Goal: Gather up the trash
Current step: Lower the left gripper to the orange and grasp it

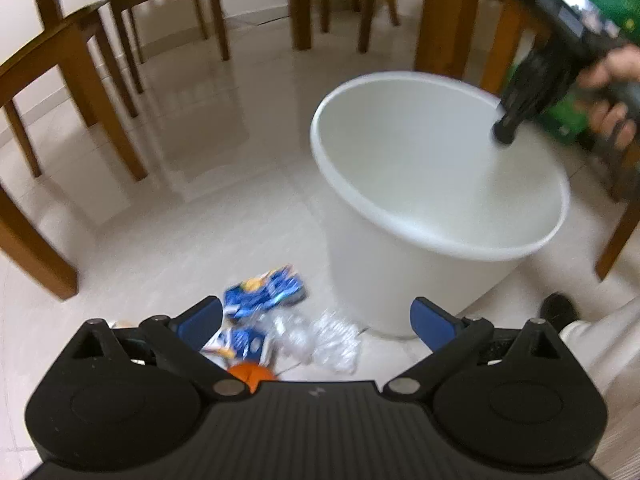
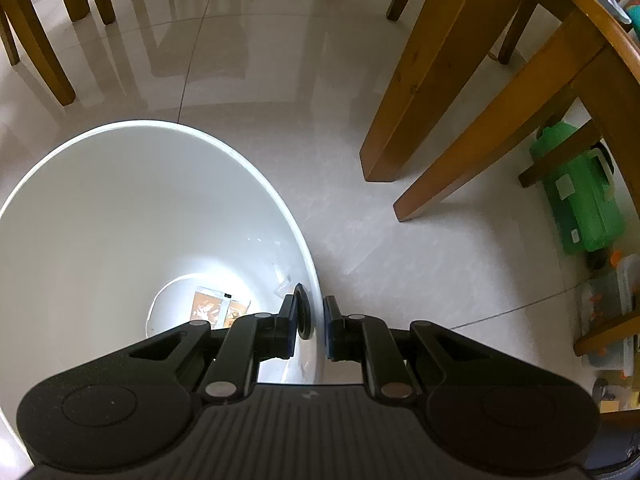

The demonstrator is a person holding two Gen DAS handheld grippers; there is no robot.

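Observation:
A white bin stands on the tiled floor. Beside its base lies trash: a blue snack wrapper, a second blue wrapper, crumpled clear plastic and something orange. My left gripper hovers open just above this pile with nothing between its fingers. My right gripper, held by a hand, is shut on the bin's rim, one finger inside and one outside. Down in the white bin lies an orange-and-white wrapper.
Wooden chair legs stand to the left and a table leg right of the bin. A green plastic container and other boxes sit under furniture at the far right. A person's dark shoe is near the bin.

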